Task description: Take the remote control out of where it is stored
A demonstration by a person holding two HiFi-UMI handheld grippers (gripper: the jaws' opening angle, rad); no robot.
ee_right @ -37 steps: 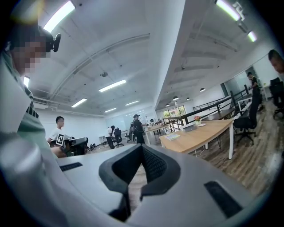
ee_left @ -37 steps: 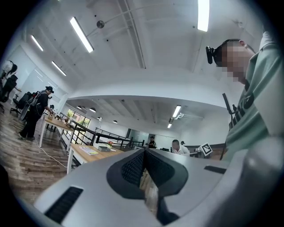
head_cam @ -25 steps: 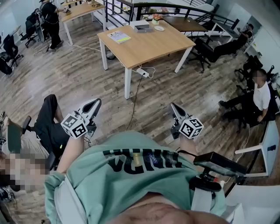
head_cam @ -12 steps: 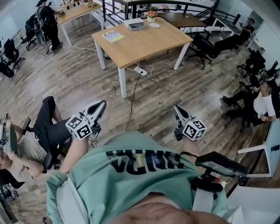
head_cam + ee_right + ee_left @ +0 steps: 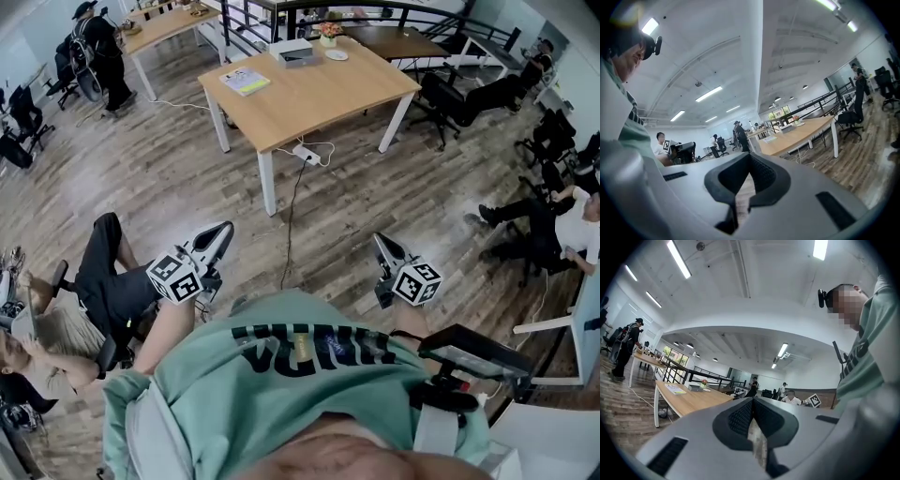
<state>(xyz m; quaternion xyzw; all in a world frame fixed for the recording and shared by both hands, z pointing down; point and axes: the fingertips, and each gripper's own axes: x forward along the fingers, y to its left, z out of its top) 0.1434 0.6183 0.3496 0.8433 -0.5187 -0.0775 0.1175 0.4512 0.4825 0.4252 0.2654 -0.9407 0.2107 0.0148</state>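
No remote control shows in any view. I hold both grippers close to my chest, pointing level out over the wooden floor. The left gripper (image 5: 223, 231) has its jaws together with nothing between them; in the left gripper view (image 5: 752, 401) only a thin slit of floor shows between the pads. The right gripper (image 5: 379, 240) is shut and empty too, as the right gripper view (image 5: 749, 157) shows. A wooden table (image 5: 323, 94) stands well ahead of both; it carries a booklet (image 5: 245, 81), a grey box (image 5: 292, 52) and a small plate (image 5: 337, 54).
A power strip (image 5: 306, 153) lies under the table, its cable trailing over the floor toward me. A person sits on a chair (image 5: 105, 277) close at my left. More seated people and office chairs (image 5: 441, 98) are at the right. A railing (image 5: 309, 14) runs behind the table.
Both grippers have sunk a little in the head view and stayed shut. The table has shifted slightly left in the view, and the seated person at the right has slid toward the edge.
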